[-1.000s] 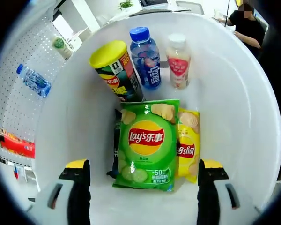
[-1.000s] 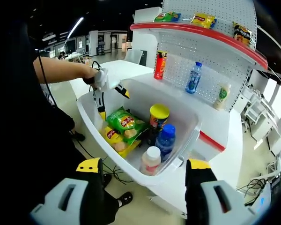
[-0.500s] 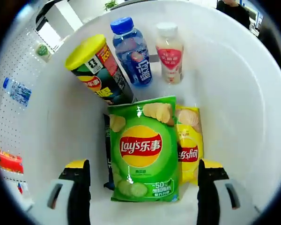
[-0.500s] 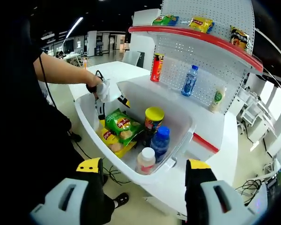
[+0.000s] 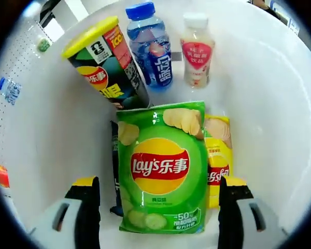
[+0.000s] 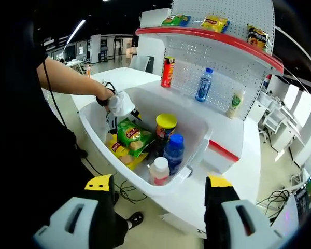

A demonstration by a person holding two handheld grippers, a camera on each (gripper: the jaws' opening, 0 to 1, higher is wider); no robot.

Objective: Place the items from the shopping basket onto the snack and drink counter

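Observation:
A green Lay's bag (image 5: 160, 171) lies on top of a yellow Lay's bag (image 5: 218, 150) and a dark bag (image 5: 114, 171) in the white basket (image 5: 46, 135). Behind them stand a yellow-lidded chip can (image 5: 106, 62), a blue-capped bottle (image 5: 151, 49) and a white bottle (image 5: 197, 49). My left gripper (image 5: 158, 218) is open, low over the green bag, one jaw on each side of it. In the right gripper view a person's hand holds the left gripper (image 6: 119, 106) inside the basket (image 6: 199, 136) by the green bag (image 6: 132, 136). My right gripper (image 6: 158, 218) is open and empty, in front of the basket.
The snack and drink counter (image 6: 238, 129) stands behind the basket, a white pegboard with red trim. On it are a red can (image 6: 167, 71), a water bottle (image 6: 203, 84) and a green-capped bottle (image 6: 234, 104). Snack bags (image 6: 212, 22) lie on its top shelf. Cables trail on the floor.
The left gripper has gone down into the basket, so the green bag looms larger between its jaws. The right gripper view has drawn back a little. Both grippers stay open.

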